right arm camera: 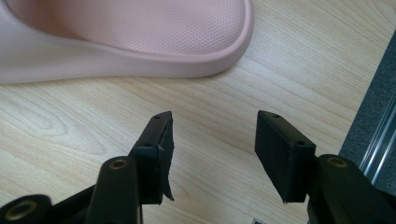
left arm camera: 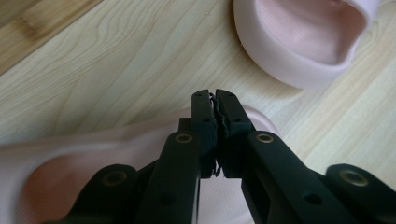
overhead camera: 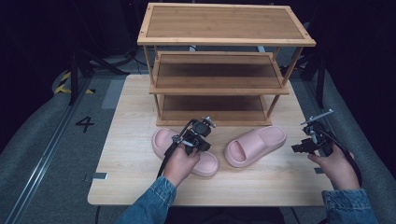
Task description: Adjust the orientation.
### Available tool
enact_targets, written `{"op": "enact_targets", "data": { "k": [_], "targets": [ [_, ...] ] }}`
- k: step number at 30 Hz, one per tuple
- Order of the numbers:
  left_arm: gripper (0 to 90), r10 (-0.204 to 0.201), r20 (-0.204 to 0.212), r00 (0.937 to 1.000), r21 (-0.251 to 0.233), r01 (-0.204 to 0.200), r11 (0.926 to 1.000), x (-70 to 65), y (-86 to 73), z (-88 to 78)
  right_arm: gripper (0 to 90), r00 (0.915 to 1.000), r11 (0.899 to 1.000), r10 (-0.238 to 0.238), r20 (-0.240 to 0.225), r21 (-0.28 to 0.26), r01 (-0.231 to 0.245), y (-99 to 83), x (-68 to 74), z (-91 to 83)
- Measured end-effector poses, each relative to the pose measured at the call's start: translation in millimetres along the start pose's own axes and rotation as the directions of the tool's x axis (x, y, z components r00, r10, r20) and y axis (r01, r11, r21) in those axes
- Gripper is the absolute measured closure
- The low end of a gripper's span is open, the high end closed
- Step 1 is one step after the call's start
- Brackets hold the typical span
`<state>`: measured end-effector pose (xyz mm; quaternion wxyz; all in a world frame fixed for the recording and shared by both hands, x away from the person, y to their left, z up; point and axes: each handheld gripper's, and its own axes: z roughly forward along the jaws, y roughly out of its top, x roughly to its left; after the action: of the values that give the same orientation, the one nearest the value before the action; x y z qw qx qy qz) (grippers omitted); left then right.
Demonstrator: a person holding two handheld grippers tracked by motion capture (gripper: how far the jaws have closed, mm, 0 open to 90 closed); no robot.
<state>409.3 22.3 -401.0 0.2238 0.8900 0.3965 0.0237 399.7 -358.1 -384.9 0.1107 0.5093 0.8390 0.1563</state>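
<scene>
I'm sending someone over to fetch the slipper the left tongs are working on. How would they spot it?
Find the three-tier wooden shoe rack on the pale table. Two pink slippers lie in front of it. Take the left slipper, the one under the left tongs, not the right slipper lying free.
</scene>
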Motion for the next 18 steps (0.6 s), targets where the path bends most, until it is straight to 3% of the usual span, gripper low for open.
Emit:
{"op": "enact_targets", "data": {
  "k": [5,8,10,12,18],
  "targets": [
    [83.8,-0.001,-0.028,0.9996,0.022,0.002,0.9997,-3.2,6.0,14.7,46.2,0.9999,1.0,0.009,0.007,-0.001,-0.009,-3.6,-2.3,-1.9],
    [83.7,0.043,-0.068,0.9968,0.07,-0.038,0.9968,-7.5,6.0,22.8,46.0,0.9998,1.0,0.022,0.005,0.001,-0.022,-6.2,-5.1,-2.4],
    [83.5,0.058,-0.07,0.9959,0.077,-0.052,0.9957,-8.5,5.7,24.7,45.9,0.9997,1.0,0.025,0.005,-0.002,-0.025,-7.0,-6.3,-3.1],
    [83.6,0.04,-0.067,0.997,0.085,-0.034,0.9958,-9.4,4.9,24.2,45.8,0.9996,1.0,0.027,0.005,-0.003,-0.027,-7.0,-6.5,-3.7],
    [83.6,0.048,-0.041,0.998,0.104,-0.044,0.9936,-10.7,-1.2,21.0,45.3,0.9998,1.0,0.018,0.003,-0.008,-0.018,-4.4,-5.7,-4.2]
  ]
}}
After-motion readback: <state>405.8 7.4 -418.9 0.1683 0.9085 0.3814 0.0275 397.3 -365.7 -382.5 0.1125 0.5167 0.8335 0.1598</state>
